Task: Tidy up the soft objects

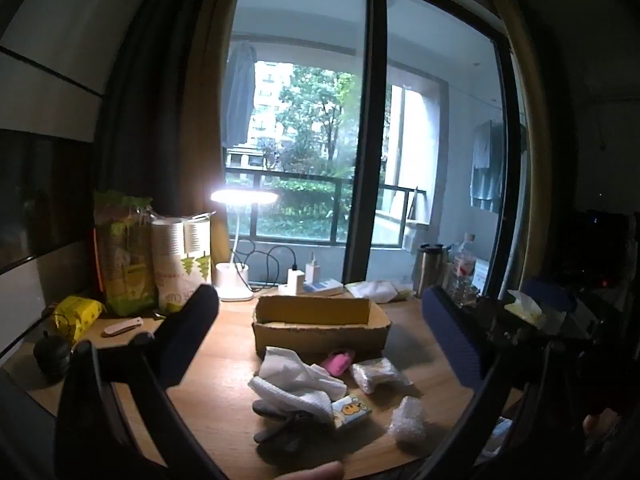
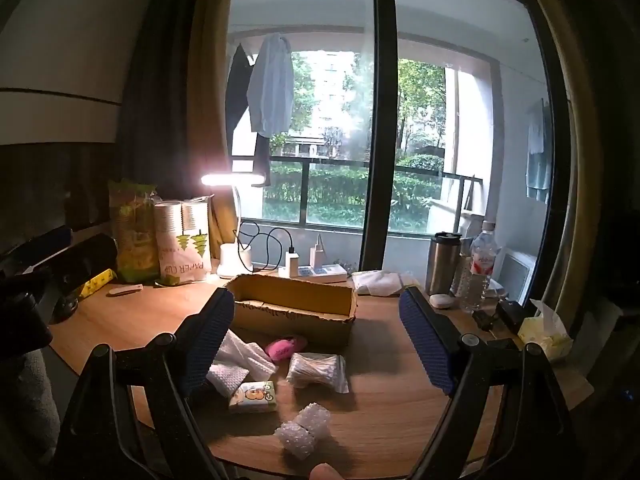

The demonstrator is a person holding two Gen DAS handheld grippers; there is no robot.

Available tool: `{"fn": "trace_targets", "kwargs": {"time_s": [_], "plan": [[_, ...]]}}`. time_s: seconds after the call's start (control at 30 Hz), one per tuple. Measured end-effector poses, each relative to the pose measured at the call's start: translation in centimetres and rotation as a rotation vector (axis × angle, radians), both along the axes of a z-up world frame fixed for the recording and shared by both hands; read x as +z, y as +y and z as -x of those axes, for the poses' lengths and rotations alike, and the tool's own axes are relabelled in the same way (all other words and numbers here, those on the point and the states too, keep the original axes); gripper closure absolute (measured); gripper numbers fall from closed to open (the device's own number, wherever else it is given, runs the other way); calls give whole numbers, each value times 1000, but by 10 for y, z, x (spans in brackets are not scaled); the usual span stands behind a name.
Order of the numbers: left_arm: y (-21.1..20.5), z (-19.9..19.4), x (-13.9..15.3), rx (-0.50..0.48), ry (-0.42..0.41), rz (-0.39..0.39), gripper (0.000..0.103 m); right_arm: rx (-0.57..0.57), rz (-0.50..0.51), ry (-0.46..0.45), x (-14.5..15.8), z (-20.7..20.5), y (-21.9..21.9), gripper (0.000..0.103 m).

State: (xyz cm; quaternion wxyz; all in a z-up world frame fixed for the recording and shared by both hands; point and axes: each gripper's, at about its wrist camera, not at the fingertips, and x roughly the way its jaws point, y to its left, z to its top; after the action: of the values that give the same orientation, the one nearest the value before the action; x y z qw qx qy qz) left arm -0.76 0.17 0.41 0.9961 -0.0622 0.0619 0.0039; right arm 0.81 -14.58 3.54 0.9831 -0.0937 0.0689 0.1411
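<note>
A cluster of soft things is lying on the wooden surface [image 2: 384,408] just in front of an open cardboard box [image 2: 294,306]: crumpled white cloths [image 1: 294,380], a pink pouch [image 2: 285,347] nearest the box, a clear bag of pale material [image 2: 318,371], a small cartoon-printed tissue pack [image 2: 253,397], and a roll of bubble wrap [image 2: 304,431] closest to the near edge. A dark glove [image 1: 276,426] is peeking out from under the cloths. The left tongs [image 1: 320,338] are hanging above the pile with jaws wide apart, holding nothing. The right tongs [image 2: 318,344] are likewise spread apart and gripping nothing. Behind the box, a lit desk lamp [image 1: 240,240], a power strip [image 2: 320,272] and a paper-cup sleeve [image 2: 183,236] are standing by the window.
</note>
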Motion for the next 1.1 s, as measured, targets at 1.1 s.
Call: {"fn": "trace_targets", "kwargs": {"time_s": [1.1], "plan": [[7, -5, -8, 42, 56, -20, 1, -12, -52, 24, 5, -3, -10, 16]]}}
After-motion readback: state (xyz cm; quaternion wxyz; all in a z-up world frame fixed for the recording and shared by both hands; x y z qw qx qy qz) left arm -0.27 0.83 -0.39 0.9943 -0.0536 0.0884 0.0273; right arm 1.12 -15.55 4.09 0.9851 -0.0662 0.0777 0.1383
